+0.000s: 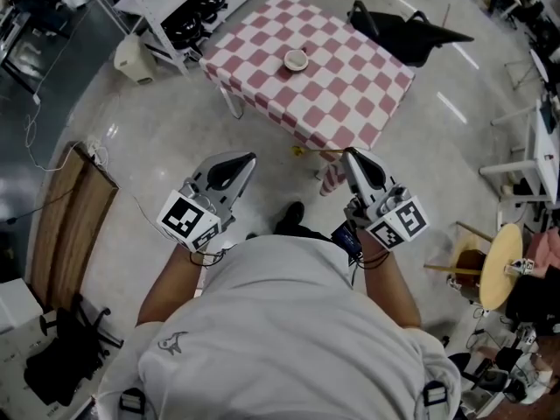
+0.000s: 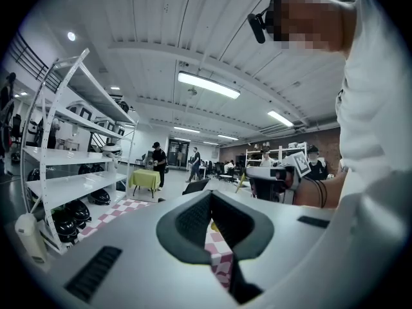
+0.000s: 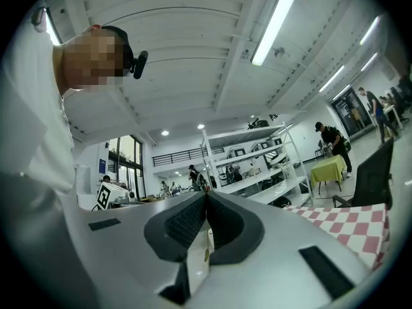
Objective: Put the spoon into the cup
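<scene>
Nearest the person, the left gripper point(image 1: 250, 158) has its jaws together on nothing and hangs well short of the cup point(image 1: 296, 59). On the cup's near side too, the right gripper point(image 1: 349, 154) has its jaws clamped on the spoon point(image 1: 317, 152). The spoon is held at the tips only, by one end. It is a thin, yellow-gold piece lying roughly level and crosswise, with its free end pointing toward the left gripper. That end looks slightly wider and is probably the bowl, though it is too small to confirm. The right gripper view shows only a narrow sliver of it between the pads. The spoon sits about over the near corner of the table point(image 1: 354, 73), well apart from the cup, which stands upright and alone near the middle of the checked cloth.

Risks noted:
- The tip grip on so thin a stem leaves little hold, so a quick swing forward could let the spoon pivot or slide out onto the floor.
- The spoon lies sideways, so it must be tilted end-down over the cup. If it comes in level it would likely strike the rim.
- The cup looks small and light, and nothing steadies it. A knock could push or tip it, and so could the weight of a spoon leaning on one side.
</scene>
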The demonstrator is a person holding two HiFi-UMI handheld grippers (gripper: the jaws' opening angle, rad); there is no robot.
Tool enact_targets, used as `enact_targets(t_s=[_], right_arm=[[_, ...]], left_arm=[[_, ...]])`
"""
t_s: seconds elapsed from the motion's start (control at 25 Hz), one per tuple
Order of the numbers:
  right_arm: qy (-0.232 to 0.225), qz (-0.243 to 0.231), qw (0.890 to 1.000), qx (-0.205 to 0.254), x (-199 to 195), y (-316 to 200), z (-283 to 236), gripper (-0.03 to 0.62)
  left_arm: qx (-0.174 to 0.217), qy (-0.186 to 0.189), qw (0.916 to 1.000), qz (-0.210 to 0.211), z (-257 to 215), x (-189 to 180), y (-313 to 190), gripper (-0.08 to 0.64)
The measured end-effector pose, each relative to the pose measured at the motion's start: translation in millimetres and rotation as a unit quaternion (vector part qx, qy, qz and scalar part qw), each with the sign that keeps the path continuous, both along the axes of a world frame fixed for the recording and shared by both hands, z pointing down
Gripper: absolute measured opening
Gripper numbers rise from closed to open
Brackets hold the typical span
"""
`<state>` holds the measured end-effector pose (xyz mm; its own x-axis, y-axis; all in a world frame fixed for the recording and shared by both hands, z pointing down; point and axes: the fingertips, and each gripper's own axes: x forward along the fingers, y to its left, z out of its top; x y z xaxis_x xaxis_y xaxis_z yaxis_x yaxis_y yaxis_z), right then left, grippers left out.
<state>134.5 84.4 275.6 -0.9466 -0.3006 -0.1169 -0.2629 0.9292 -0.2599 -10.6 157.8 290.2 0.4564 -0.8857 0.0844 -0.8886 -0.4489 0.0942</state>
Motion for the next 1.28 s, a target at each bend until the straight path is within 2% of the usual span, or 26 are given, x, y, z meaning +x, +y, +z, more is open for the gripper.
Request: enact_targets(t_s=[0.32, 0.68, 0.96, 1.28], right_arm=[[-0.014, -0.001, 1.0, 0.006, 15.9, -57.1, -5.8, 0.034], [-0.021, 0.0, 1.0, 0.012, 18.8, -89.8, -14.9, 0.034], [-0.018, 0.022, 1.0, 0.011, 7.2, -111.8, -15.5, 0.034], [-0.011, 0.057, 0.998, 0.013, -21.1, -143.3, -16.7, 0.034]], left_arm=[[-0.002, 0.001, 1.0, 0.001, 8.9, 17.9, -66.1, 0.014], [0.001, 0.002, 0.9999, 0.016, 8.0, 29.7, -112.3, 0.012], [0.003, 0.004, 0.9991, 0.042, 6.4, 21.0, -145.2, 0.014], [0.0, 0.01, 0.9965, 0.083, 9.1, -7.0, -188.4, 0.014]])
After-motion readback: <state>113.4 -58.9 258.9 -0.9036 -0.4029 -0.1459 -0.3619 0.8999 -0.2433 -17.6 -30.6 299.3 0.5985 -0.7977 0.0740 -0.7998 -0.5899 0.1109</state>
